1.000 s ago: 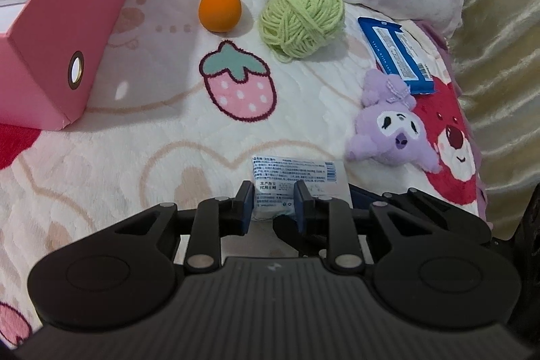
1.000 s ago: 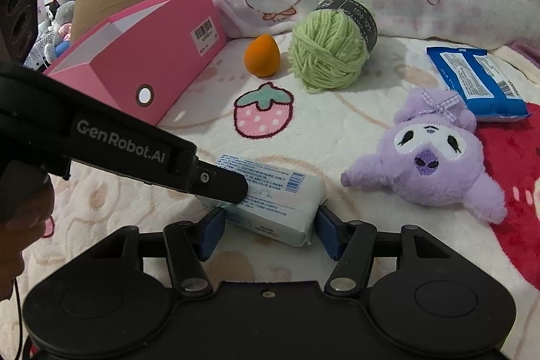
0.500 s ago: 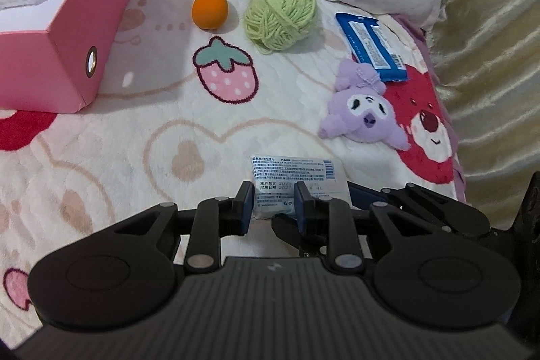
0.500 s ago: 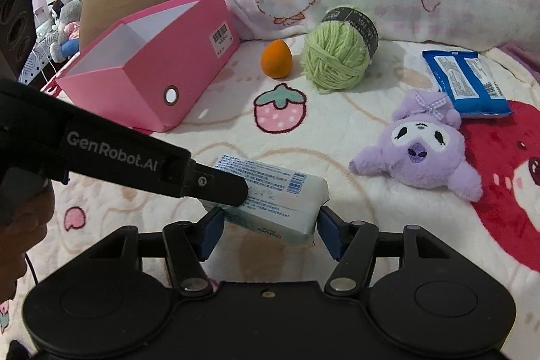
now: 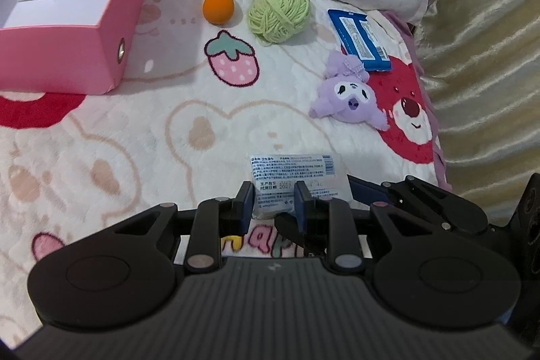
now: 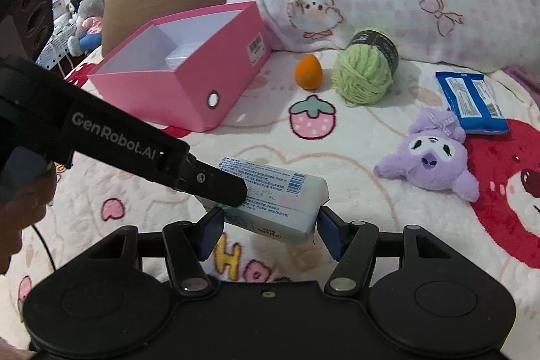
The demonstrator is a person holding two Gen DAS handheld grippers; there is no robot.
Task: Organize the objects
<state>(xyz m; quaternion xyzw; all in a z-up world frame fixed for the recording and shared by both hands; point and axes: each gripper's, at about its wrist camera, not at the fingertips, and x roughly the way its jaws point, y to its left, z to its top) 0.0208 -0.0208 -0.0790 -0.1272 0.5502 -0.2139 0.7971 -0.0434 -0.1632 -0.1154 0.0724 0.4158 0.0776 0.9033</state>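
Left tongs: my left gripper (image 5: 274, 204) is clenched on one end of the white wipes pack (image 5: 297, 179).
Right tongs: my right gripper (image 6: 270, 226) grasps the pack's two ends.
Wipes pack: I hold it clear of the blanket (image 5: 135, 130), on the near side of the pink box (image 6: 189, 70).
Pink box: open, one clear packet inside.
Beside the box: orange sponge (image 6: 307, 71), then green yarn (image 6: 366, 73).

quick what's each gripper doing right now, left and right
Left gripper: shut on one end of the white wipes pack.
Right gripper: jaws wide, clamped across the same wipes pack, held off the blanket.
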